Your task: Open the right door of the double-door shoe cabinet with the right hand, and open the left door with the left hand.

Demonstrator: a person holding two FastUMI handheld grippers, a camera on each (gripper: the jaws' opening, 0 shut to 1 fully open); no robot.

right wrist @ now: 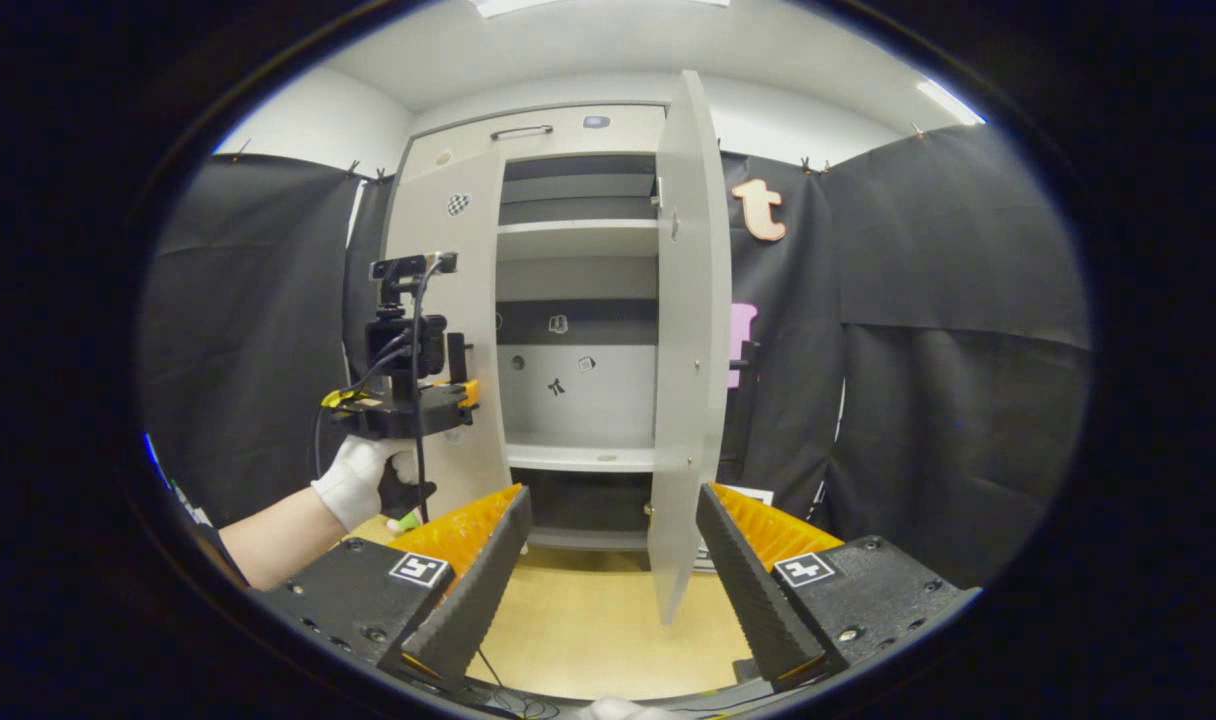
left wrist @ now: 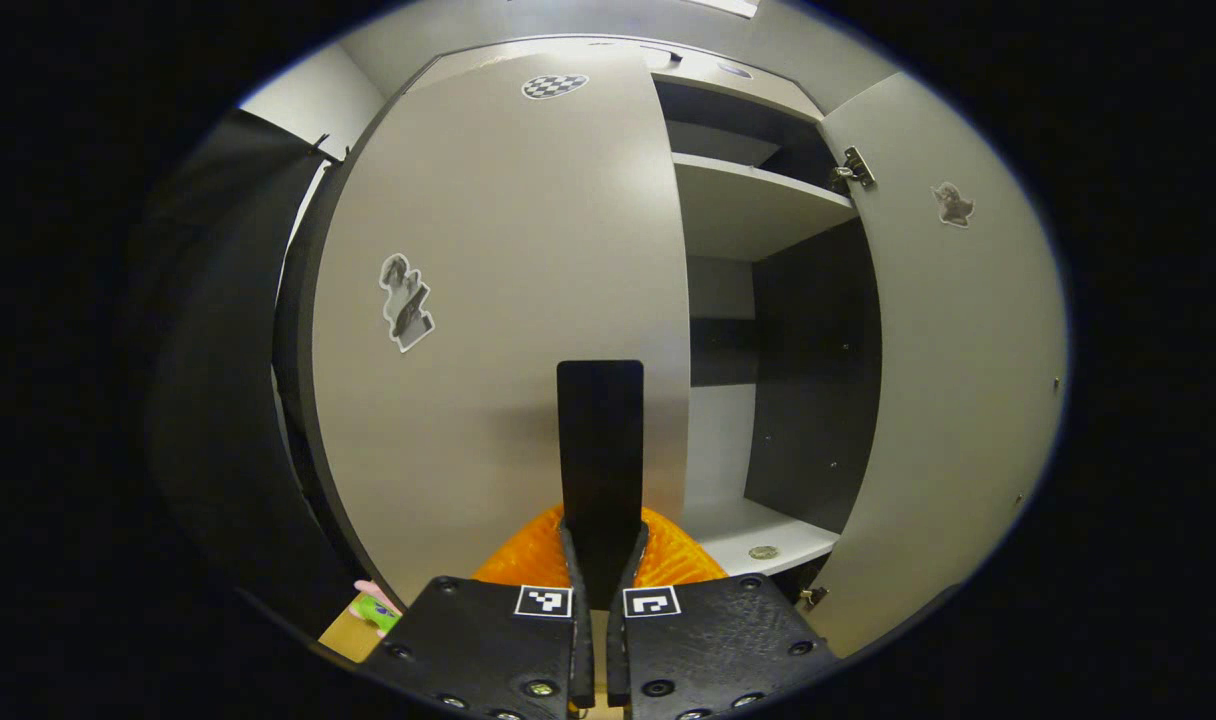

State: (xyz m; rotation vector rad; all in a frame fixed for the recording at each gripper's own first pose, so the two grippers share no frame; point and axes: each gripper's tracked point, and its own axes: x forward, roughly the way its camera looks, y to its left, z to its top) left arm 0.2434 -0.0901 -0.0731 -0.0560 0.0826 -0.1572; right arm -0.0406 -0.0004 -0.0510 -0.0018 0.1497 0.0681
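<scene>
The right door of the shoe cabinet stands swung wide, edge-on in the right gripper view, so that half of the task looks done. The right hand-held gripper hangs back from it with its fingers spread wide and nothing between them; the door's lower edge shows at about 12 o'clock above the gap.

The left door is the step in hand. It looks flush with the cabinet front, its free edge at about 1 o'clock from the left hand-held gripper, with the bare shelves beyond. That gripper's fingers are pressed together, empty, their tip close against the door face just inside the free edge. In the right gripper view a gloved hand holds it at 9 o'clock, close against the door.

To do this well, I would slip the closed fingertips round the free edge, hook behind it and pull along the door's arc toward the hinge side, not straight back. Keeping the pull slow should stop the tips slipping off the thin edge.
</scene>
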